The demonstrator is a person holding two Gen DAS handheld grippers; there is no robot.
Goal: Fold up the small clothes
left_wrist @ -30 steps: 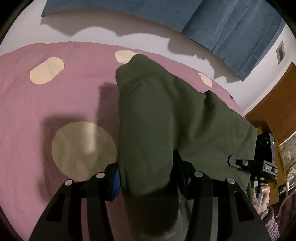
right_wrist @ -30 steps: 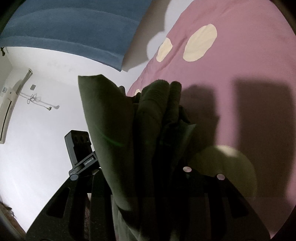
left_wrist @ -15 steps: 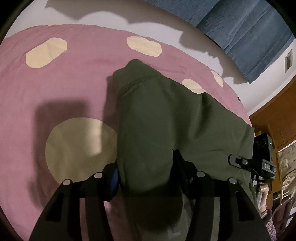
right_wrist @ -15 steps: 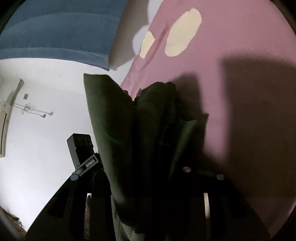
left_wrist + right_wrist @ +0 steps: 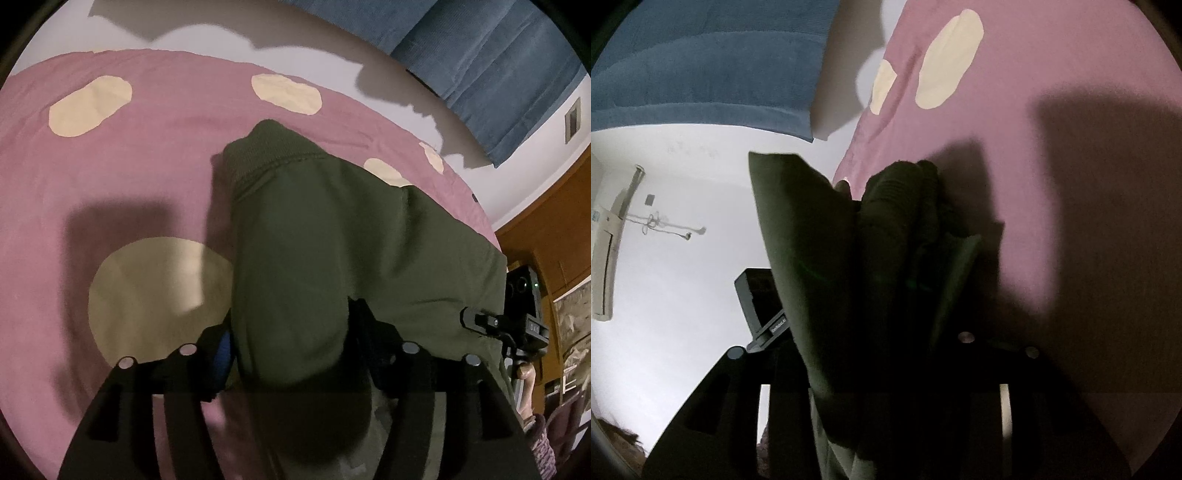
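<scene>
An olive-green sweatshirt [image 5: 332, 236] lies folded on the pink spotted bedspread [image 5: 110, 192], soft, thick and light. It sits between the jaws of the left gripper [image 5: 291, 354] and right gripper [image 5: 886, 347], which have just been opening; whether they still pinch cannot be told. The ribbed hem [image 5: 266, 147] looks the firmest hold.

Dark olive-green garment [image 5: 325, 240] bunched on a pink bed cover

The garment is a thick, matte, olive-green piece with a ribbed, stitched hem or cuff [image 5: 269, 147] at its far end, which rests on the pink cover with cream spots [image 5: 110, 177]. From there the cloth runs back towards the left wrist camera in a broad, smooth fold and spreads out to the right as a flatter panel. In the right wrist view the same garment [image 5: 886, 236] stands gathered in several upright folds, one flat panel sticking up on the left, the bunched ribbed part beside it.
</scene>
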